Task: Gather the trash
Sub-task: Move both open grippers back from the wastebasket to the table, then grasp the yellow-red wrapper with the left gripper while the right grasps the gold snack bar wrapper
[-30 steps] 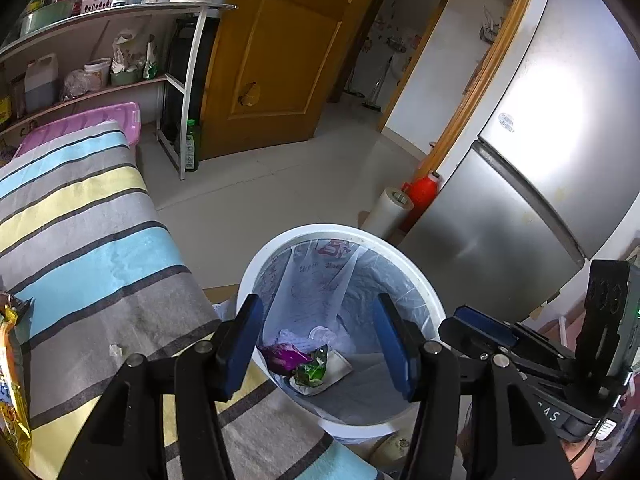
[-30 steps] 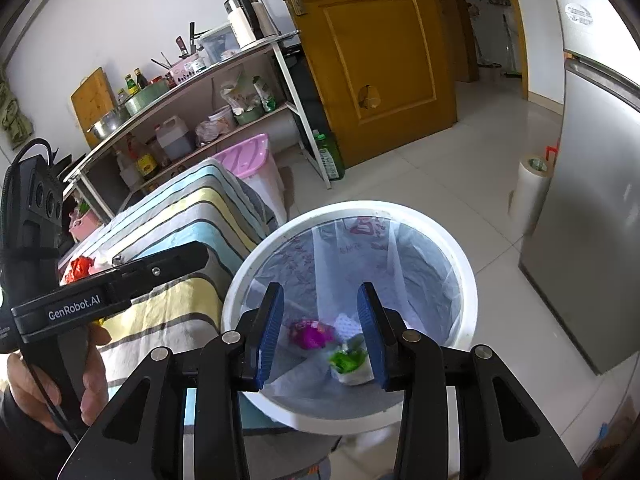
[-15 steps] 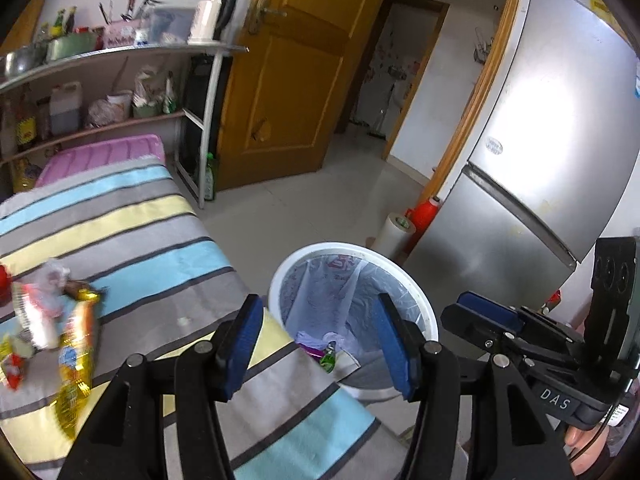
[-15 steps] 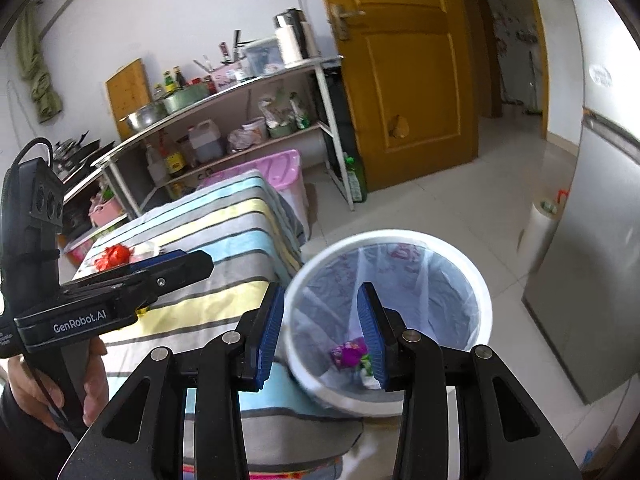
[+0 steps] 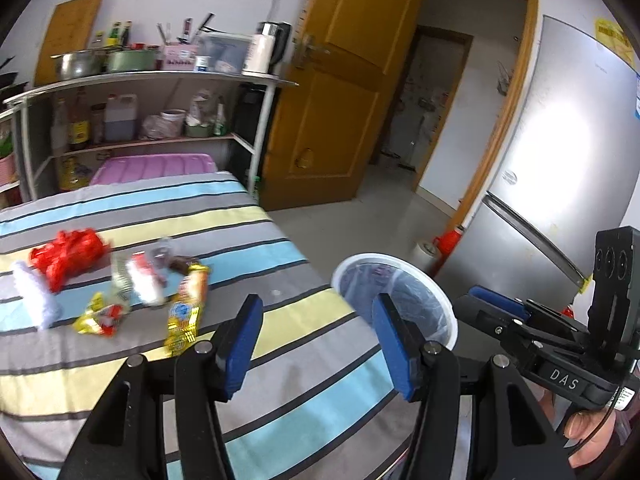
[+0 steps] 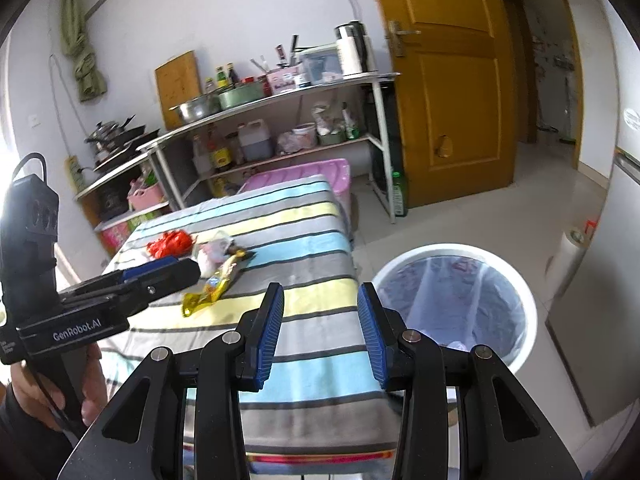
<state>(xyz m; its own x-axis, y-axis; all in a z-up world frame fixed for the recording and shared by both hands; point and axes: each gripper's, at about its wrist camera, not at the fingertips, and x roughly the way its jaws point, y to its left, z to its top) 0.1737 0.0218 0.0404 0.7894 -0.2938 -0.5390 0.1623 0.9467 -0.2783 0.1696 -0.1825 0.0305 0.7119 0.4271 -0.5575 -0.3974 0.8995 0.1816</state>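
Pale plastered walls (image 6: 240, 20) enclosing the room, glossy light tiled floor (image 6: 480, 216) reflecting daylight, brown panelled wooden door (image 5: 340, 100) standing ajar, metal two-tier shelving rack (image 6: 280, 120) lining the wall, silver refrigerator (image 5: 560, 160) gleaming

Blurred wrappers (image 5: 140, 292); bin (image 5: 444, 312) contents hidden

Both grippers have drawn back and up from over the round white plastic waste bin lined with a clear bag (image 5: 394, 300), which a second ago filled the space between their blue pads and now sits lower right, beside the table. The left gripper (image 5: 316, 344) and the right gripper (image 6: 320, 336) now look along the table's striped cloth (image 6: 304, 240). A scatter of wrappers has come into view there: a crumpled red plastic bag (image 5: 68, 256), a gold foil snack packet (image 5: 186, 312).
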